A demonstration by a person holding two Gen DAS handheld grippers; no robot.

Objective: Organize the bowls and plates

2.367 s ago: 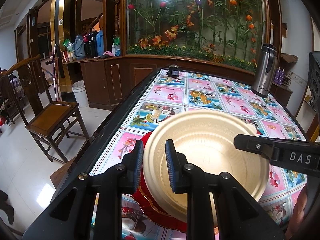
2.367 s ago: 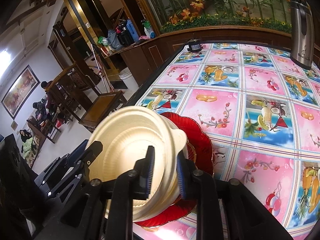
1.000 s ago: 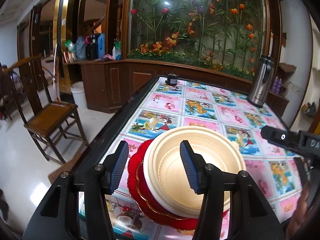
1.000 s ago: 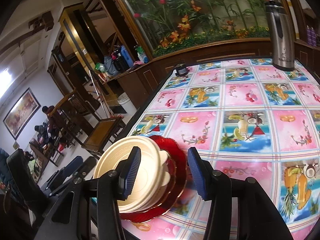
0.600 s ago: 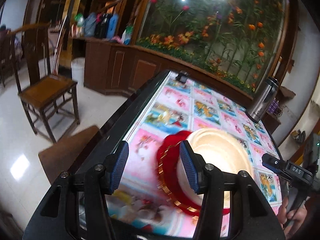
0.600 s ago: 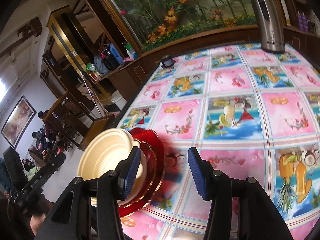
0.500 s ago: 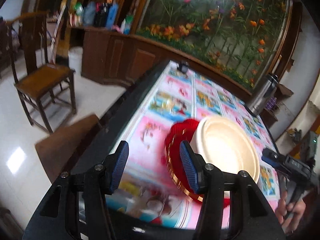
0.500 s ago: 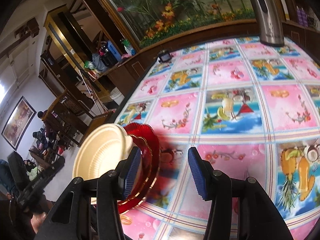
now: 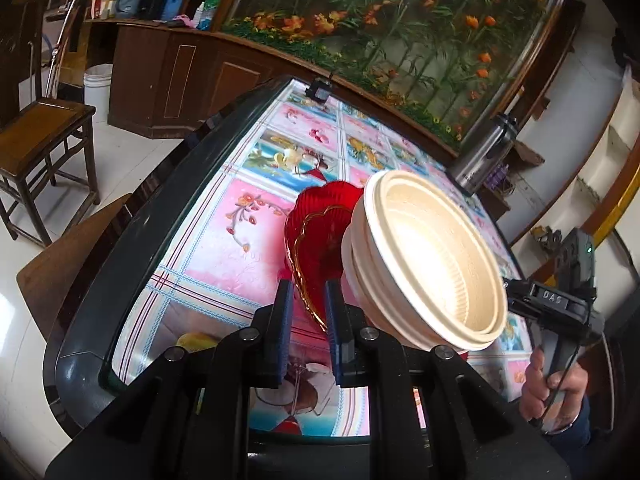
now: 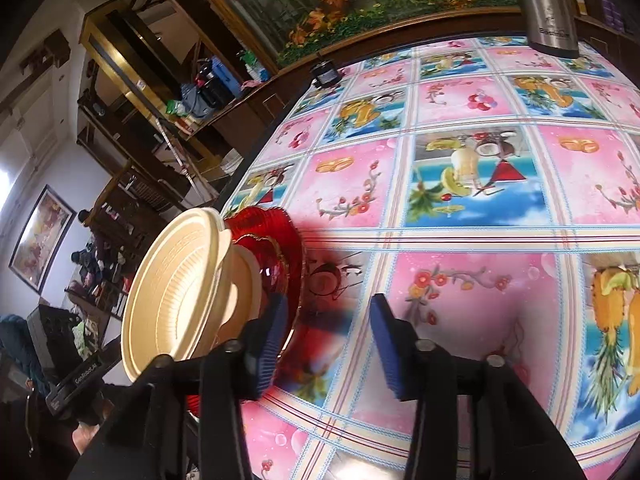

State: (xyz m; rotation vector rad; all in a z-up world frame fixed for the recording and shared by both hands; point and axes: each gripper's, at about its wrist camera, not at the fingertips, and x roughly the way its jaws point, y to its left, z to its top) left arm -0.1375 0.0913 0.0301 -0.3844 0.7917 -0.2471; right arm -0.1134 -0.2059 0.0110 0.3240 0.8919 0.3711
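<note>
My left hand-held gripper (image 9: 306, 312) pinches the red plates' (image 9: 316, 232) rim so the bowls (image 9: 432, 264) stay nested at the surface's (image 9: 240, 240) near edge; the right hand-held gripper (image 10: 326, 344) is closing beside them, empty.

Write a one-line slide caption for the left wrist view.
Left tongs clamp the rim of a red gold-edged glass plate carrying stacked cream disposable bowls over a fruit-print tablecloth.

- Bright light falls from above; the cream bowl (image 9: 432, 256) inside is almost washed out by glare.
- The floor (image 9: 12, 312) reflects light.
- Strong fisheye bending, black corners.
- The red plates (image 10: 280, 256) throw a blurred shadow.
</note>
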